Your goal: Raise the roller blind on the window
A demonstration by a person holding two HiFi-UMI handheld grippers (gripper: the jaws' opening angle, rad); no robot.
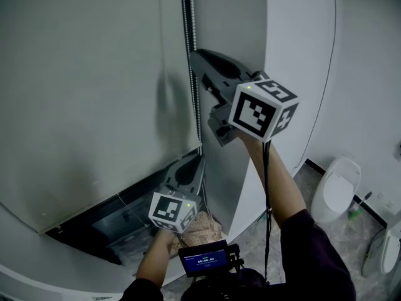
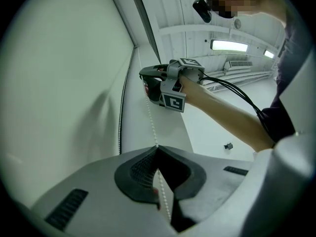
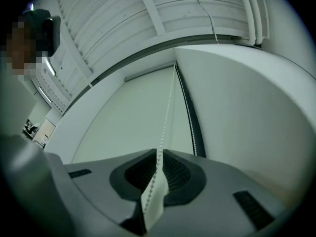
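Head view: our right gripper (image 1: 195, 56) above and left gripper (image 1: 199, 162) below both pinch the chain (image 1: 190, 17), probably for hauling the blind (image 1: 81, 93) up hand-over-hand.

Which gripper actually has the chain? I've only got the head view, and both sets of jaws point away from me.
Observer: The left gripper does. In its own view the jaws are shut on the bead chain.
Operator: And the right?
Observer: The right gripper has it too. Its view shows the jaws pinched on the chain, higher up, and the chain runs on up along the roller blind.
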